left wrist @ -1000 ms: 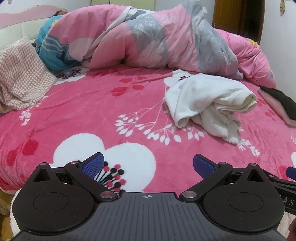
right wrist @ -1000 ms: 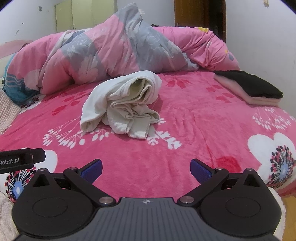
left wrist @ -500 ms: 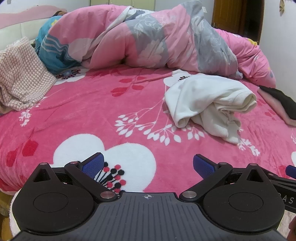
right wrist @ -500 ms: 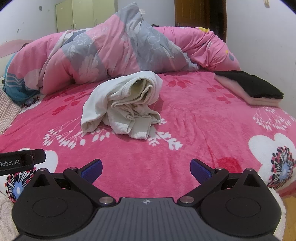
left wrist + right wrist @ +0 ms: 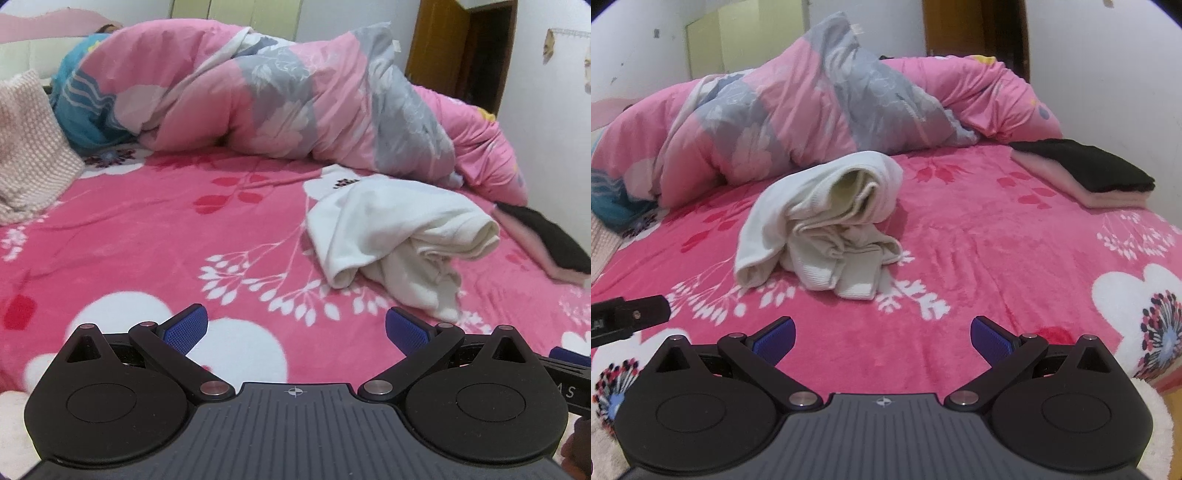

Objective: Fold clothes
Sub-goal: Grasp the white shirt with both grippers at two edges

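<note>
A crumpled cream-white garment [image 5: 399, 236] [image 5: 820, 225] lies in a heap on the pink floral bed cover [image 5: 147, 236] [image 5: 979, 258]. It is ahead and to the right of my left gripper [image 5: 295, 326], and ahead and slightly left of my right gripper [image 5: 882, 334]. Both grippers hover over the bed's near edge, open, blue pads wide apart, nothing between them. Neither touches the garment. The right gripper's edge [image 5: 569, 360] shows at the right in the left wrist view; the left gripper's body [image 5: 628, 315] shows at the left in the right wrist view.
A bunched pink and grey quilt [image 5: 288, 96] [image 5: 798, 110] runs along the far side of the bed. A folded pile, black on pink [image 5: 546, 240] [image 5: 1086, 173], sits at the right edge. A knitted beige blanket [image 5: 29, 147] lies far left. A wooden door [image 5: 461, 51] stands behind.
Both grippers have moved slightly forward over the bed, so the white garment looks a little nearer. Jaws stay open; the garment has not moved.
</note>
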Action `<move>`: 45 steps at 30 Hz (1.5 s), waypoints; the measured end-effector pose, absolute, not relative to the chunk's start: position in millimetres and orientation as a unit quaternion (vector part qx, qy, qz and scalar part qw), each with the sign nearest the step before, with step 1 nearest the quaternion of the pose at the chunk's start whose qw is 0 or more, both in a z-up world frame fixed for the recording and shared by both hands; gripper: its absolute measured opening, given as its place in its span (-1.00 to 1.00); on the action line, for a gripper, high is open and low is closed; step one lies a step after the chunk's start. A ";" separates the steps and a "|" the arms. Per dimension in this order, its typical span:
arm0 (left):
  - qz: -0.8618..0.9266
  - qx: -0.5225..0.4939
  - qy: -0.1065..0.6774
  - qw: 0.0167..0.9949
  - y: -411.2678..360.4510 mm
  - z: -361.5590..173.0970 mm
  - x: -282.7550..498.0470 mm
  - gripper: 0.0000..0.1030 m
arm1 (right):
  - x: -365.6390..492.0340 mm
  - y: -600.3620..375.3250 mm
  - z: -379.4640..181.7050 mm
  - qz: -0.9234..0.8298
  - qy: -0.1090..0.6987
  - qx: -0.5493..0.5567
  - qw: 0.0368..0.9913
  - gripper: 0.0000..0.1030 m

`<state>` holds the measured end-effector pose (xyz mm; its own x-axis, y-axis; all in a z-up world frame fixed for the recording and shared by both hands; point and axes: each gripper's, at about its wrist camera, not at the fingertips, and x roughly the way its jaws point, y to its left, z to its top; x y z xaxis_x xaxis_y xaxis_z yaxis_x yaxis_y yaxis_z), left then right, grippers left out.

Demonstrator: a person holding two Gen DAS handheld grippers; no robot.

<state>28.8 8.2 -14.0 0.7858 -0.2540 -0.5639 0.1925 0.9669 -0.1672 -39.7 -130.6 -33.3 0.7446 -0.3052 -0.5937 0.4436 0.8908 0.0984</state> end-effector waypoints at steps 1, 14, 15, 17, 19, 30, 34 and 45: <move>-0.127 -0.053 0.304 0.943 7.3 -16.7 31.4 1.00 | -39.2 -133.8 -35.7 -0.204 0.293 0.120 0.926 1.00; -0.173 0.042 0.246 0.953 -35.6 -26.9 84.9 1.00 | -22.2 -188.1 -41.1 -0.147 0.207 0.127 0.959 1.00; -0.177 0.054 0.239 0.953 -40.5 -27.7 90.6 1.00 | -18.8 -191.7 -40.5 -0.141 0.199 0.124 0.962 1.00; -0.179 0.083 0.233 0.952 -51.6 -32.6 100.7 1.00 | -9.2 -196.8 -41.5 -0.124 0.186 0.112 0.968 0.96; -0.181 0.114 0.233 0.949 -63.1 -39.2 110.4 0.96 | 0.6 -199.4 -43.6 -0.109 0.175 0.100 0.973 0.91; -0.185 0.151 0.246 0.939 -96.0 -53.6 143.9 -0.03 | 35.0 -214.7 -60.6 -0.032 0.155 0.096 0.983 -0.30; -0.187 0.131 0.231 0.946 -92.6 -34.4 142.0 -0.59 | 22.9 -222.7 -63.6 -0.030 0.108 0.107 0.988 -0.55; -0.211 0.071 0.178 0.959 -79.7 26.7 117.4 -0.86 | 5.1 -235.1 -42.4 -0.038 0.048 0.108 0.992 -0.78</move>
